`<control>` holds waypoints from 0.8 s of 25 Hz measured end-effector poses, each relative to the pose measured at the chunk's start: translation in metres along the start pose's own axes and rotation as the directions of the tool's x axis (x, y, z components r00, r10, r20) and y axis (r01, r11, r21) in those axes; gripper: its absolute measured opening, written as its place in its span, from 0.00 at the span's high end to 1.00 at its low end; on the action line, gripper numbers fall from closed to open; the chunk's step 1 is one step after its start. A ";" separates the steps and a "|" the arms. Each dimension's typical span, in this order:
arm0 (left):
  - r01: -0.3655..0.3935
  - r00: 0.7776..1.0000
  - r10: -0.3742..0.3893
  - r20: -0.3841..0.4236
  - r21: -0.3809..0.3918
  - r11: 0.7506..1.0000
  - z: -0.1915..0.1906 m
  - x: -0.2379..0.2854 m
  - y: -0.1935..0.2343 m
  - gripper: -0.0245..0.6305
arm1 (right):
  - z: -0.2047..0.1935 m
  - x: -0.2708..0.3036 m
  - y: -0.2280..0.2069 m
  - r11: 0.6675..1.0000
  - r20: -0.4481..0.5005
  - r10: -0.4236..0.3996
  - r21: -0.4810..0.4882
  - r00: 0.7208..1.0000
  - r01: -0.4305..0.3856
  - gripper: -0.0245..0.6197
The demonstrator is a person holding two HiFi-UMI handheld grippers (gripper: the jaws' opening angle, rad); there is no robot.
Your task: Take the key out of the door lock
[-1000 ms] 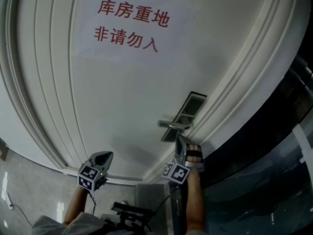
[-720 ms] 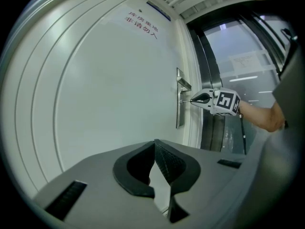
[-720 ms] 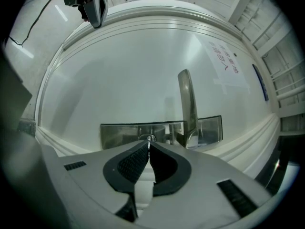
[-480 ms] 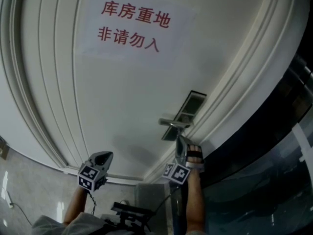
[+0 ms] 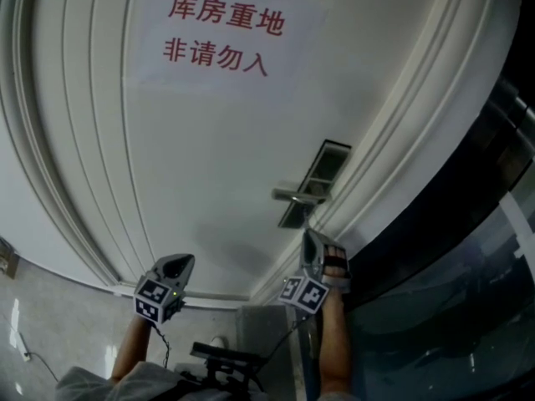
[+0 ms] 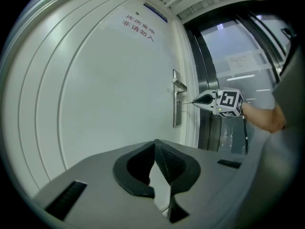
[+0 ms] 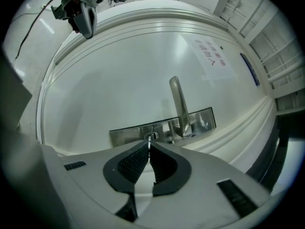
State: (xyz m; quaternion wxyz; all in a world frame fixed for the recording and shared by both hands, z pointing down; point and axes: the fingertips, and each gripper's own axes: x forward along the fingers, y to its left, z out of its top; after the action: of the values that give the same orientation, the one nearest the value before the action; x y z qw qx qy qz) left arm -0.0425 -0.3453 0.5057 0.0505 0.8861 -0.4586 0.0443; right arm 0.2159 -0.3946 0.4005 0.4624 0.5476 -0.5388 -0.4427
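A white door (image 5: 209,157) carries a metal lock plate (image 5: 316,182) with a lever handle (image 5: 297,195). My right gripper (image 5: 308,236) points level at the plate just below the handle, shut on the thin key (image 7: 149,146). The blade pokes out of the jaw tips toward the keyhole (image 7: 151,136). From the left gripper view the key (image 6: 187,102) spans the short gap between the right gripper (image 6: 194,102) and the plate (image 6: 177,111); I cannot tell whether its tip is still in the keyhole. My left gripper (image 5: 179,262) hangs further left, off the door, shut with nothing in it (image 6: 155,143).
A paper sign (image 5: 221,40) with red characters is stuck high on the door. Raised mouldings curve round the door panel. A dark glass partition (image 5: 468,249) stands right of the door frame. Pale floor tiles (image 5: 50,341) show at lower left.
My right gripper has drawn back a little from the lock plate with the key in its jaws, widening the gap to the plate. The left gripper has stayed put.
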 end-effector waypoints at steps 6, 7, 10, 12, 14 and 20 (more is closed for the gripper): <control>0.007 1.000 -0.007 0.000 0.006 1.000 -0.002 -0.012 0.001 0.96 | 0.003 -0.021 0.001 0.984 0.000 -0.017 0.177 1.000 0.017 0.93; 0.009 1.000 -0.009 0.000 0.007 1.000 -0.003 -0.014 0.001 0.96 | 0.003 -0.025 0.002 0.980 -0.002 -0.016 0.198 1.000 0.016 0.93; 0.015 1.000 -0.015 0.004 0.006 1.000 -0.003 -0.020 0.000 0.96 | 0.005 -0.036 0.004 0.964 -0.008 -0.011 0.267 1.000 0.012 0.93; 0.022 1.000 -0.022 0.006 0.008 1.000 -0.001 -0.023 -0.001 0.96 | 0.006 -0.043 0.004 0.951 -0.011 -0.010 0.310 1.000 0.013 0.93; 0.027 1.000 -0.027 0.013 0.009 1.000 0.001 -0.025 -0.002 0.96 | 0.008 -0.051 0.003 0.934 -0.011 -0.016 0.358 1.000 0.019 0.93; 0.028 0.999 -0.028 0.028 0.002 1.000 -0.001 -0.035 -0.006 0.96 | 0.014 -0.074 0.008 0.853 -0.001 -0.003 0.522 1.000 0.003 0.93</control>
State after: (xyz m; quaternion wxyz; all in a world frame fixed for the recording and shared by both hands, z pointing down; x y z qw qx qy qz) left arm -0.0580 -0.3138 0.5016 0.0440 0.8930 -0.4468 0.0318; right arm 0.1984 -0.3206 0.4047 0.2960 0.6534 -0.6378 -0.2804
